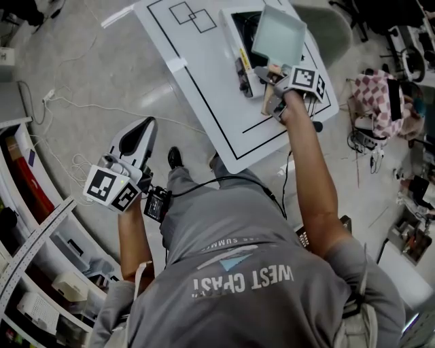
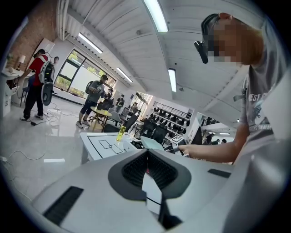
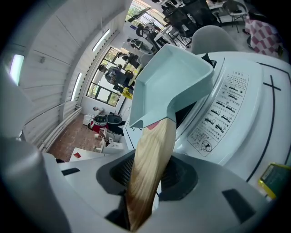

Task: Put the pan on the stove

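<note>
A pale teal square pan (image 1: 279, 37) with a wooden handle (image 1: 270, 94) hangs tilted over the stove (image 1: 242, 41), a black cooktop in a white housing on the white table (image 1: 204, 95). My right gripper (image 1: 275, 92) is shut on that handle. In the right gripper view the handle (image 3: 152, 164) runs out from between the jaws to the pan (image 3: 173, 86), with the stove's printed control panel (image 3: 225, 111) below it. My left gripper (image 1: 139, 132) hangs low at the left, off the table, shut with nothing in it. From the left gripper view (image 2: 152, 191) the table (image 2: 97, 145) lies some way ahead.
Black outline markings cover the table top (image 1: 194, 17). Shelving (image 1: 27, 224) stands along the left, and cables (image 1: 68, 102) trail over the floor. A chair with a checked cloth (image 1: 377, 102) is at the right. A yellow bottle (image 2: 120, 133) stands at the table's far side.
</note>
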Available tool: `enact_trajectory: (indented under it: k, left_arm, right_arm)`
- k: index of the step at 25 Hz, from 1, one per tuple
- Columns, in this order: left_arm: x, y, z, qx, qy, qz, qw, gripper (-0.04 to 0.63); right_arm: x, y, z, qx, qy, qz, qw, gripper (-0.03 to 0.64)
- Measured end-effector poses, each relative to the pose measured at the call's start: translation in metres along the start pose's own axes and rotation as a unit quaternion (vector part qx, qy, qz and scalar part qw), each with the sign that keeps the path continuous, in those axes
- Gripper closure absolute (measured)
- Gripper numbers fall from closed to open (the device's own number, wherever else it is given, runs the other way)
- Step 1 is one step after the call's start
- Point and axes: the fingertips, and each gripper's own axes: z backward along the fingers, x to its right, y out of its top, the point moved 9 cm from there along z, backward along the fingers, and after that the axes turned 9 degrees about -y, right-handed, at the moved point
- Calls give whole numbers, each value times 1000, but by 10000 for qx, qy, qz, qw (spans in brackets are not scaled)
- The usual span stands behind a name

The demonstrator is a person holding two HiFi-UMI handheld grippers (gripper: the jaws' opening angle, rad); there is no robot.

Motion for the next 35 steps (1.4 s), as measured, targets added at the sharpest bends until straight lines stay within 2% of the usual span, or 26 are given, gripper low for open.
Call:
enact_trajectory:
  k: [10, 14, 18, 35]
  left_arm:
    - [4, 15, 7, 196, -84, -105, 9997, 595]
    - [5, 15, 13, 194, -124, -95, 9997, 595]
    - [8, 18, 19, 265, -176, -125, 9994, 597]
    - [19, 24, 42, 309, -267, -195, 9990, 595]
  right_arm:
    - [-5, 7, -2, -170, -331, 337, 9987, 475]
    - [-9, 4, -2, -131, -401, 513, 9978, 425]
    - [-7, 1, 3, 112, -716, 681, 9950, 373]
    - [-2, -2, 22, 516, -954, 746, 9913, 348]
